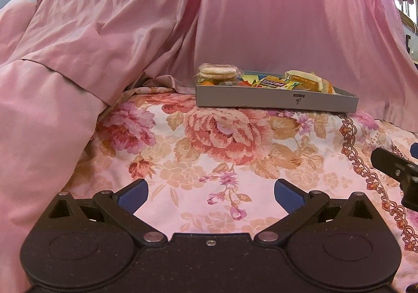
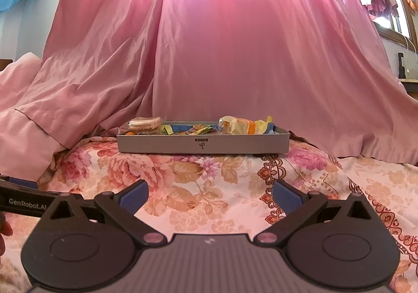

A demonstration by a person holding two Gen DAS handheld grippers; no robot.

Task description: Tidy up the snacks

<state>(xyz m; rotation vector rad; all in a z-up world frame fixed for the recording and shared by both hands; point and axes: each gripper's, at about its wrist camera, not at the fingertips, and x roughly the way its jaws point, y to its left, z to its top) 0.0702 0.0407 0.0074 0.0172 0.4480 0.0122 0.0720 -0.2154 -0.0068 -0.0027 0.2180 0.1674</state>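
Your left gripper (image 1: 211, 195) hangs low over the floral bedspread (image 1: 222, 141), its blue-padded fingers (image 1: 133, 195) spread wide with nothing between them. Your right gripper (image 2: 210, 195) sits the same way, wide and empty, just beside the left one. The shallow grey box (image 2: 203, 144) of snacks rests near the far edge of the bedspread, right up against the pink curtain (image 2: 235, 58) that drapes down behind it. At the box's left end a clear pack of round biscuits (image 2: 145, 124) stands above the rim; at its right end lies a yellow and orange wrapped snack (image 2: 244, 126); small bright packets (image 1: 271, 82) lie between them. Both grippers are well apart from the box.
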